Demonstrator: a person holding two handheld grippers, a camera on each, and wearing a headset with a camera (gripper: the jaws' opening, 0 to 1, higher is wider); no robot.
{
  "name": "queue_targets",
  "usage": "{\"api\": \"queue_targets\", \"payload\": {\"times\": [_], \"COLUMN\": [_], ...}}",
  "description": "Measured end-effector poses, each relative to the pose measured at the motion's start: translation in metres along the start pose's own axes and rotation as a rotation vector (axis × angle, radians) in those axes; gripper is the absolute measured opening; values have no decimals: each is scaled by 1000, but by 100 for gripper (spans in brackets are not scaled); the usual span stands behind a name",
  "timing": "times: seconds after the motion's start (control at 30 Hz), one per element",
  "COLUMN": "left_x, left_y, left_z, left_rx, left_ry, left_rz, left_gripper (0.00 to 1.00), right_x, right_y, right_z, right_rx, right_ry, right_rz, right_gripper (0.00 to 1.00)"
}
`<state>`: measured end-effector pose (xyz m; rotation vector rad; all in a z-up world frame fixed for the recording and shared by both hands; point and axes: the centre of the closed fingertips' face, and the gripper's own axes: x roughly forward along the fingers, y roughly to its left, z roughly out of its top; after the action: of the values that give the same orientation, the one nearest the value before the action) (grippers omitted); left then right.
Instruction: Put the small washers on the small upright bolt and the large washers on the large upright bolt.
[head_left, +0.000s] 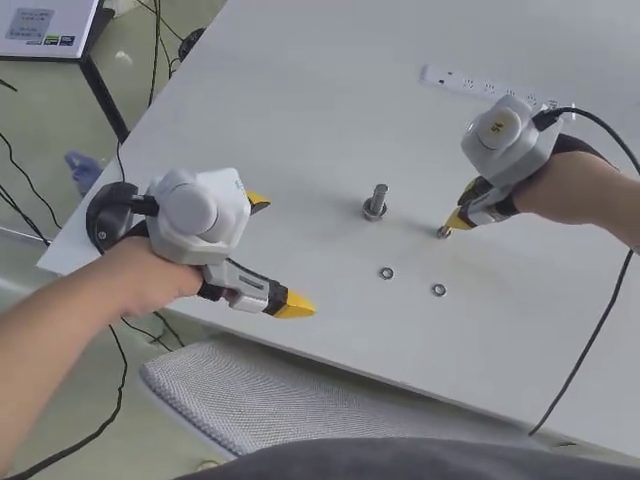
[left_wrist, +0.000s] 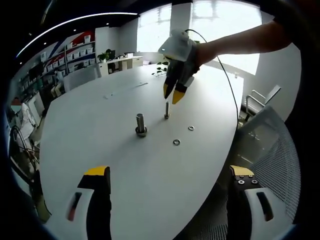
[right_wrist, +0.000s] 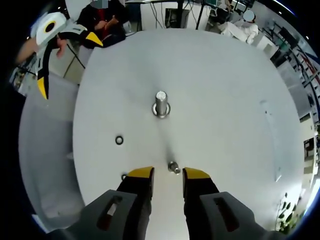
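Left gripper view shows large bolt (left_wrist: 140, 124) on white table (left_wrist: 150, 175), shelves (left_wrist: 75, 50) behind.

My left gripper (head_left: 277, 253) and right gripper (head_left: 456, 222) have pale grey bodies, black jaws and yellow tips. The table (head_left: 300, 100) is plain white. The large bolt (head_left: 376, 202) and small bolt (head_left: 443, 231) are silver. The washers (head_left: 386, 272) are dull silver. The chair (head_left: 260, 395) is grey mesh. The cable (head_left: 590, 340) is black.

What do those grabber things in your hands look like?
The left gripper and the right gripper look alike. Each has a rounded white and grey body and two dark jaws with pointed yellow tips. A black cable trails from each one. The forearms behind them are bare, with no sleeves.
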<state>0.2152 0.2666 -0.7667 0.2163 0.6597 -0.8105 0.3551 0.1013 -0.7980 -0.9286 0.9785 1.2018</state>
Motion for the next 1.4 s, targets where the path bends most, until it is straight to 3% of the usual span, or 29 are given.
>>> {"api": "queue_targets", "payload": {"times": [0.23, 0.43, 0.77, 1.03, 1.4], "left_x": [-4, -4, -4, -2, 2], "left_y": [-1, -1, 3, 3, 6], "left_z": [-1, -5, -2, -3, 1], "left_rx": [36, 24, 9, 15, 16], "left_ry": [3, 20, 11, 26, 8], "left_rz": [-3, -1, 13, 14, 13], "left_gripper": [97, 96, 95, 93, 94], "right_x": [-7, -12, -13, -6, 8], "right_y": [13, 26, 49, 58, 66], "right_z": [1, 0, -8, -19, -31], "right_rx": [-12, -14, 6, 32, 21], "right_ry": [-8, -8, -13, -13, 11], "right_rz": [7, 18, 51, 78, 80], "right_gripper": [24, 24, 24, 24, 25]}}
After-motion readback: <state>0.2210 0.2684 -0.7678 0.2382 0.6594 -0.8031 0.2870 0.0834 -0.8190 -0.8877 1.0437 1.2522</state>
